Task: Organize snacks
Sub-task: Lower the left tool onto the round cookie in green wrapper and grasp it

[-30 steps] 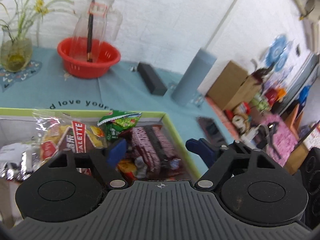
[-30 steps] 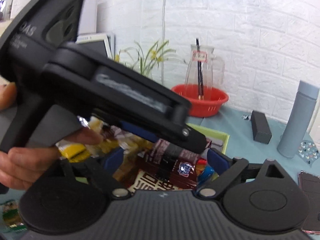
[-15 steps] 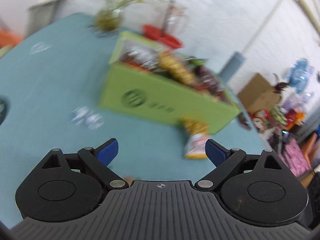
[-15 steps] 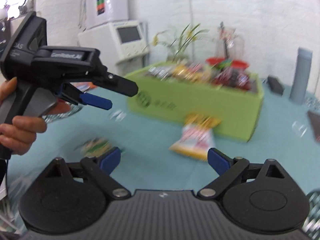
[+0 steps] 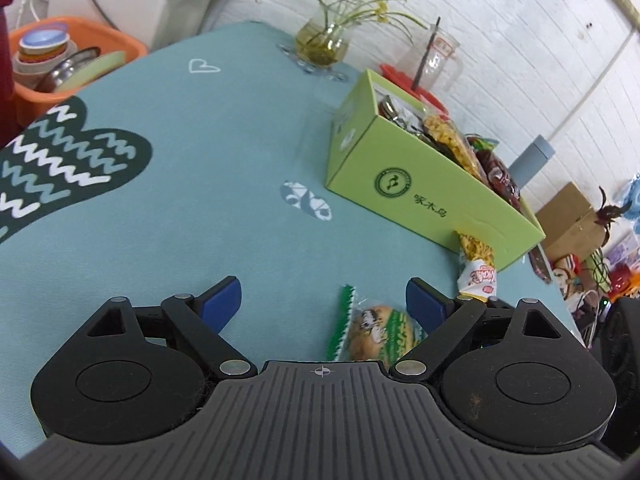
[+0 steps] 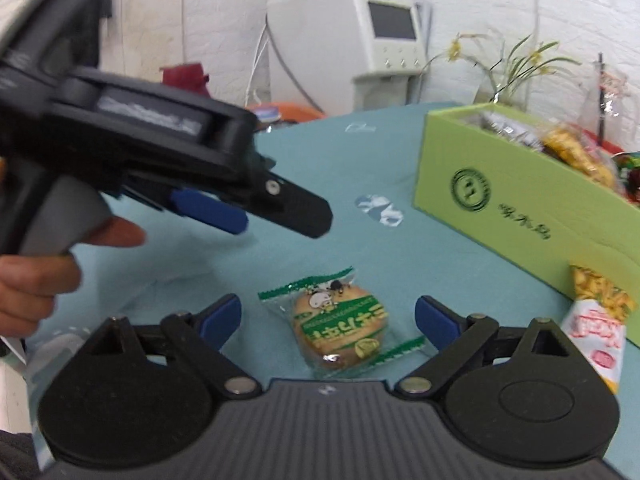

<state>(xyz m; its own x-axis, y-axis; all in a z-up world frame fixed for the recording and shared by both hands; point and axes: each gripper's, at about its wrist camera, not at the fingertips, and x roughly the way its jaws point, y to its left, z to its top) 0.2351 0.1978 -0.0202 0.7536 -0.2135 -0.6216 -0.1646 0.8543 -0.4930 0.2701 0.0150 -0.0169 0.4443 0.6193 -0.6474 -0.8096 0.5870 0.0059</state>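
Note:
A round cookie in a clear green-striped packet (image 6: 340,320) lies on the teal tablecloth, between the fingers of my right gripper (image 6: 328,312), which is open and not touching it. In the left wrist view the same packet (image 5: 376,334) sits low by the right finger of my left gripper (image 5: 322,294). Those jaws are closing, and their pads press on nothing. The left gripper (image 6: 280,222), in a person's hand (image 6: 36,280), hovers above the cloth to the left of the packet. A yellow-and-white snack bag (image 5: 478,268) leans on the green box (image 5: 420,196), which holds several snacks.
An orange bin of dishes (image 5: 72,64) stands off the table's far left. A vase with a plant (image 5: 320,44), a glass pitcher (image 5: 432,64) and a grey bottle (image 5: 532,160) stand behind the box. A white machine (image 6: 360,40) is against the wall.
Both grippers have drawn back from over the green box and sunk toward the tablecloth. The cookie packet now lies between the right gripper's fingers and by the left gripper's right finger.

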